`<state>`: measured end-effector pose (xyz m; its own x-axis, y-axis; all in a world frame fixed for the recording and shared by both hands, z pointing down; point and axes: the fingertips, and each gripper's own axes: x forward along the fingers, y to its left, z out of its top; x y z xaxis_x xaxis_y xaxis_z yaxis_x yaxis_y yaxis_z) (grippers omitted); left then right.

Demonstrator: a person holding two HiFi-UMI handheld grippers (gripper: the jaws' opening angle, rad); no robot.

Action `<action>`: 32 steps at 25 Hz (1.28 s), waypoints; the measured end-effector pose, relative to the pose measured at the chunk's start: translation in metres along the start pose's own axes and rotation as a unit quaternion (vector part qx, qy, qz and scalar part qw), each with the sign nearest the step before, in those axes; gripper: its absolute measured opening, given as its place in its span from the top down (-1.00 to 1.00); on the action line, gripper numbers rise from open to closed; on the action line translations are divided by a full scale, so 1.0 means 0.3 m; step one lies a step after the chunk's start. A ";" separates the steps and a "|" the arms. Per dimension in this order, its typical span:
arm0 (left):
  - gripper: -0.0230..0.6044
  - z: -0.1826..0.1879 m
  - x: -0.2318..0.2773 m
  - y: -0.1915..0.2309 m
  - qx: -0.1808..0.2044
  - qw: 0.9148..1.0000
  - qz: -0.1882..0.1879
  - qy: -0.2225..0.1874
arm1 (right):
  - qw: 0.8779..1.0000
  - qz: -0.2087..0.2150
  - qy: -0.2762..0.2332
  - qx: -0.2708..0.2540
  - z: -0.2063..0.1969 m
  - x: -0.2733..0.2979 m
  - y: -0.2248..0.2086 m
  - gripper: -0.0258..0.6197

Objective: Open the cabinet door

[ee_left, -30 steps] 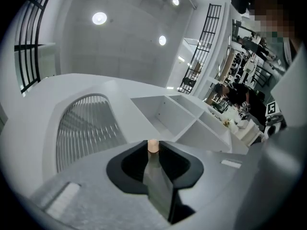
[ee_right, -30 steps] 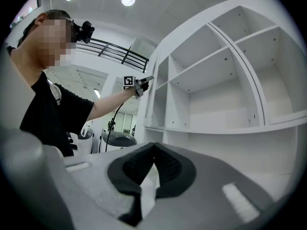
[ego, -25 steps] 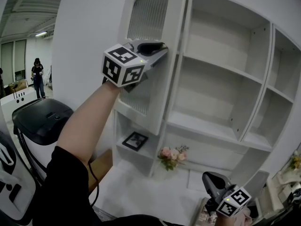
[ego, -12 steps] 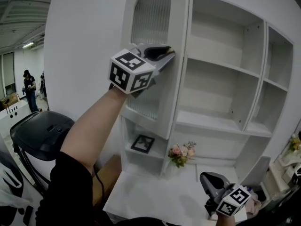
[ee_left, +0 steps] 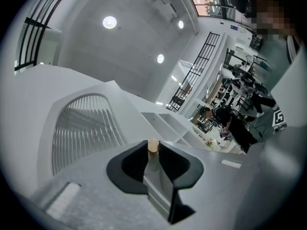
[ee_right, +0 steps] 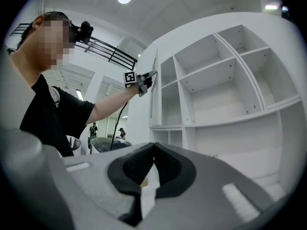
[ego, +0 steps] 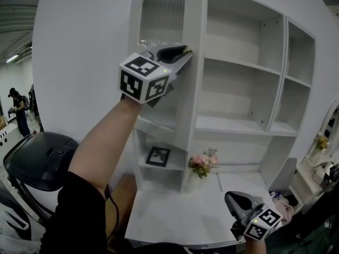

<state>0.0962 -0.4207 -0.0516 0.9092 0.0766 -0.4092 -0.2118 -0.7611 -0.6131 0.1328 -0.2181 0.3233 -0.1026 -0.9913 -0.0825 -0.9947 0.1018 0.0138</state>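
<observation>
Head view is showing the cabinet door (ego: 189, 110), white with an arched ribbed glass panel (ego: 162, 15), standing swung out from the left side of the white shelving unit (ego: 238, 67). The left gripper (ego: 181, 52) is clamping the door at its free edge, up near the bottom of the arch. Left gripper view is showing the jaws pinching a small tan knob (ee_left: 153, 146) right at their tips, with the door's edge running in between them.

The person's left arm (ego: 100, 142) is reaching up from the lower left, bare forearm stretched out nearly straight, black sleeve at the shoulder. The gripper is tilting slightly upward, its marker cube (ego: 143, 78) facing the camera.

The right gripper (ego: 232, 199) is hanging low at the bottom right, over the edge of the white desk top (ego: 175, 210), well apart from the door. Right gripper view is showing its jaws meeting at the tips with nothing between them, pointing about level toward the shelves.

A framed picture (ego: 158, 156) is lying in the low compartment under the door, with a small bunch of flowers (ego: 201, 163) just beside it.
</observation>
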 end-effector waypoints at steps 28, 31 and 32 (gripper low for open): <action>0.66 0.202 -0.458 0.115 -0.087 0.995 -0.017 -0.051 | 0.999 0.034 0.012 -0.006 -0.007 0.070 0.367 0.93; 0.64 0.210 -0.520 0.145 -0.095 0.994 -0.014 -0.049 | 0.999 0.047 0.015 -0.007 -0.014 0.079 0.407 0.93; 0.64 0.212 -0.541 0.155 -0.097 0.994 -0.014 -0.048 | 0.999 0.051 0.015 -0.007 -0.016 0.082 0.418 0.93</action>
<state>-0.0840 -0.4276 -0.0567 0.8730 0.1534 -0.4630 -0.1056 -0.8673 -0.4864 0.0056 -0.2301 0.3278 -0.2028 -0.9780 -0.0494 -0.9789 0.2012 0.0344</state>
